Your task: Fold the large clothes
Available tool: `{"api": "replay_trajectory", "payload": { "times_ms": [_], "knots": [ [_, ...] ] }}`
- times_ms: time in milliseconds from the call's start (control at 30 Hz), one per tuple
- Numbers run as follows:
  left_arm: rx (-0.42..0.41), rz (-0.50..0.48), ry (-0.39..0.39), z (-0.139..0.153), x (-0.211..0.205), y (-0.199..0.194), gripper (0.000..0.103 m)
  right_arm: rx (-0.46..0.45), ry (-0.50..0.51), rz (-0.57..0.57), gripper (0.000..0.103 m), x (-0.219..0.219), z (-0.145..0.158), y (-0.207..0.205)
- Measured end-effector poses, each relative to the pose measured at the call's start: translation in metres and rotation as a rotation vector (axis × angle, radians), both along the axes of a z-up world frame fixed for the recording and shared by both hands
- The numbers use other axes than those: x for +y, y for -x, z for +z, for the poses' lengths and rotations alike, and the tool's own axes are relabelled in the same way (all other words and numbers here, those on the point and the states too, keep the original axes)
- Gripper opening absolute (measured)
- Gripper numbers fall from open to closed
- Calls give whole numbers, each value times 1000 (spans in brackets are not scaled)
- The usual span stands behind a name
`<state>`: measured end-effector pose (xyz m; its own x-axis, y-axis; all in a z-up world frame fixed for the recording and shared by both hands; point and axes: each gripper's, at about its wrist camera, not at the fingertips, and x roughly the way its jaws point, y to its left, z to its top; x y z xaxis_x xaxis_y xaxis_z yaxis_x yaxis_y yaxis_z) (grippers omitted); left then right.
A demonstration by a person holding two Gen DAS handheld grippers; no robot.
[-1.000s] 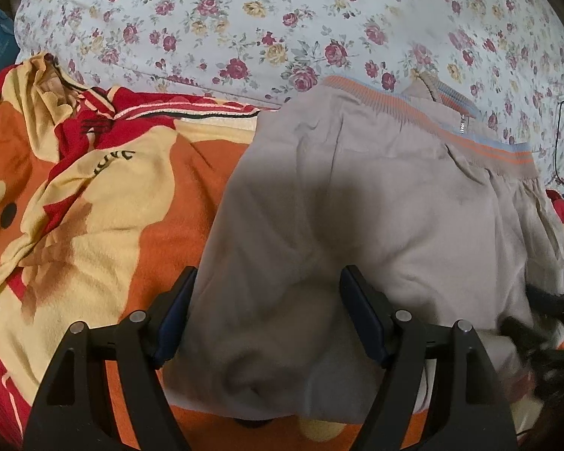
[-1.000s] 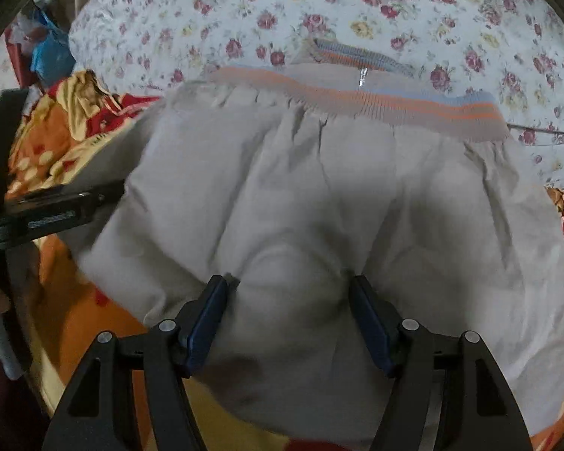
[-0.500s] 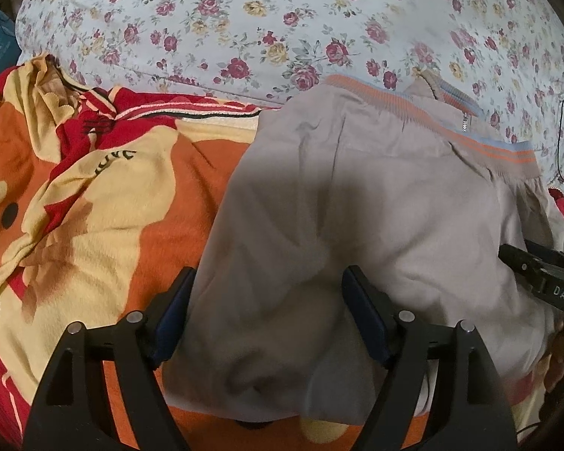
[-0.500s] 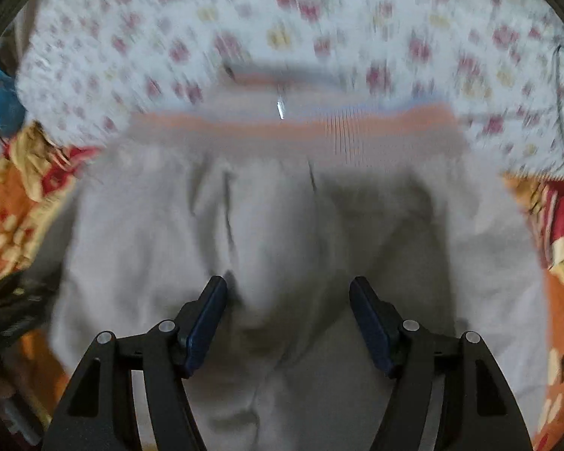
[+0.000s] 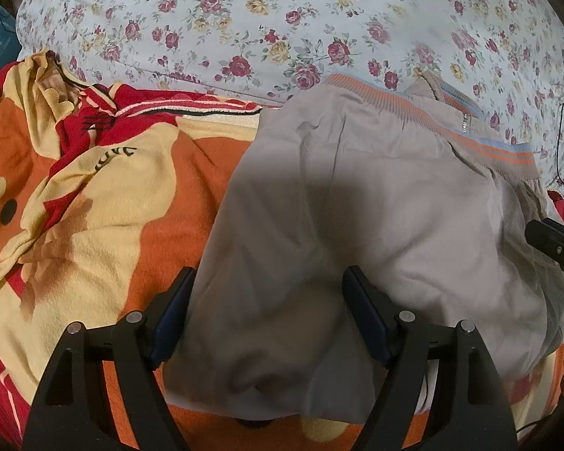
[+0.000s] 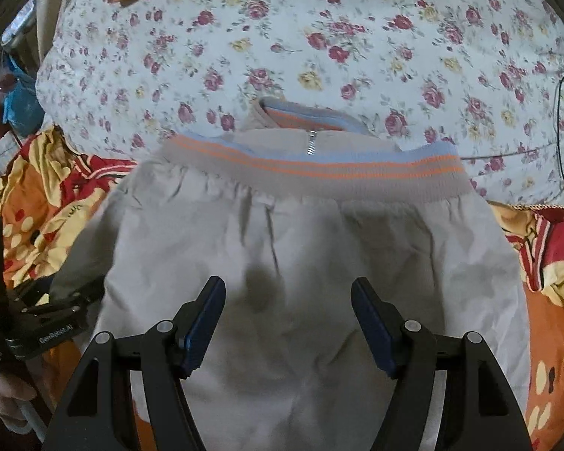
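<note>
Left gripper [image 5: 269, 312] spread over beige garment [image 5: 357, 225], orange blanket [image 5: 94, 188] beside

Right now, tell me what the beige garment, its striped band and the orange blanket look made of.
Beige garment: thin woven cloth, matte, finely creased.
Striped band: ribbed knit, probably elastic, gathering the cloth below.
Orange blanket: soft fleece-like pile, fuzzy surface; fibre unclear.

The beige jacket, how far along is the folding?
Done: the beige jacket lies as a folded block on the orange blanket, striped hem over the collar. In hand: nothing; left tool and right tool are open above it. Left: perhaps another fold.
</note>
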<state>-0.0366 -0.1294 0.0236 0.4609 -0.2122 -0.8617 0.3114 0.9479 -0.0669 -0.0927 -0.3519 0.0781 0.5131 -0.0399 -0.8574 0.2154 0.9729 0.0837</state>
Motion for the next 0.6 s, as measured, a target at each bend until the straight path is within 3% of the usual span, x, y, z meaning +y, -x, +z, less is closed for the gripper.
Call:
{"api": "replay_trajectory", "payload": {
  "times_ms": [167, 300, 600],
  "knots": [
    [3, 7, 1, -1, 0, -2, 82, 15, -11, -3, 71, 0, -17, -8],
    [6, 8, -4, -3, -1, -2, 82, 92, -51, -10, 72, -2, -47, -16],
    [18, 9, 6, -3, 1, -2, 82, 46, -3, -9, 71, 6, -13, -1]
  ]
}}
